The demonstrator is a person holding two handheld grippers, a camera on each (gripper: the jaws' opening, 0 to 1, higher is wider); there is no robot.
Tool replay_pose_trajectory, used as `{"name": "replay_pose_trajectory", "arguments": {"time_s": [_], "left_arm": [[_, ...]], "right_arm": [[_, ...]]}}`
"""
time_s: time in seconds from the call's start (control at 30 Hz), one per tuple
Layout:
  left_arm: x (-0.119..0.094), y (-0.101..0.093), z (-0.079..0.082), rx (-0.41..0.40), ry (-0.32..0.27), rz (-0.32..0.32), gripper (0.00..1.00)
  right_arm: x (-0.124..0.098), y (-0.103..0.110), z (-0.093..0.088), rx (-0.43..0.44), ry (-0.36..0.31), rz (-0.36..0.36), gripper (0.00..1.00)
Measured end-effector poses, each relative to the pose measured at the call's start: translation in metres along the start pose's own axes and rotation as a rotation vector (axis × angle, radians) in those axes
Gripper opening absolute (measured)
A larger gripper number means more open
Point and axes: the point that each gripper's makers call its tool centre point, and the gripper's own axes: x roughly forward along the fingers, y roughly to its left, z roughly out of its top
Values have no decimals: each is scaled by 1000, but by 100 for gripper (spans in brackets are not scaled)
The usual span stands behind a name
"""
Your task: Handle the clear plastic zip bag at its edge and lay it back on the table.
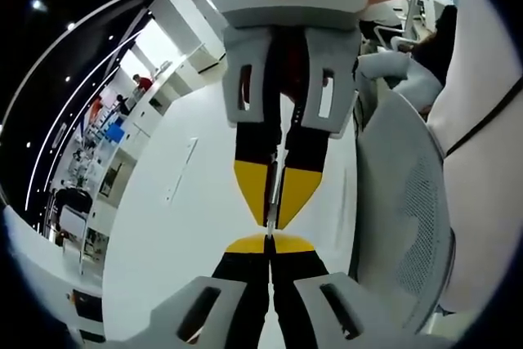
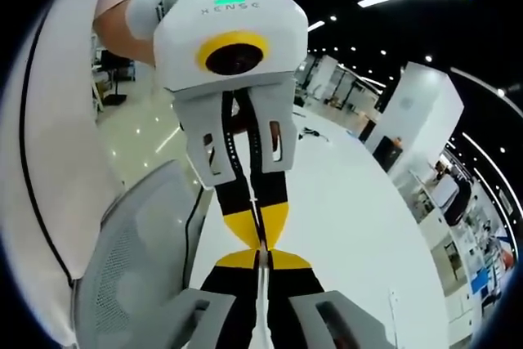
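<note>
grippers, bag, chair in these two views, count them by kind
grippers: 2, left gripper and right gripper, tips meeting
clear plastic zip bag: 1, seen edge-on, pinched by both grippers
grey mesh chair: 1
white table: 1
total: 5

White table [image 1: 163,226] bearing one flat strip [image 1: 181,171].

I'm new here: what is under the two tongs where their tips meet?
A white table, with a grey mesh chair beside it. Left tongs and right tongs hide the spot directly below.
</note>
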Motion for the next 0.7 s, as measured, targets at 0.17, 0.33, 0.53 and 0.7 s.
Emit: {"name": "replay_pose_trajectory", "arguments": {"time_s": [0.17,0.33,0.53,0.7], "left_arm": [[-1,1,0,-11,-11,2,0],[0,0,0,-13,-14,-2,0],[0,0,0,-15,-18,-1,0],[0,0,0,-17,-20,-6,0]], "right_arm": [[0,-1,1,-1,10,-8,0],[0,0,0,4,18,-4,0],[0,-1,-1,8,27,-10,0],[0,-1,-2,11,31,-8,0]]}}
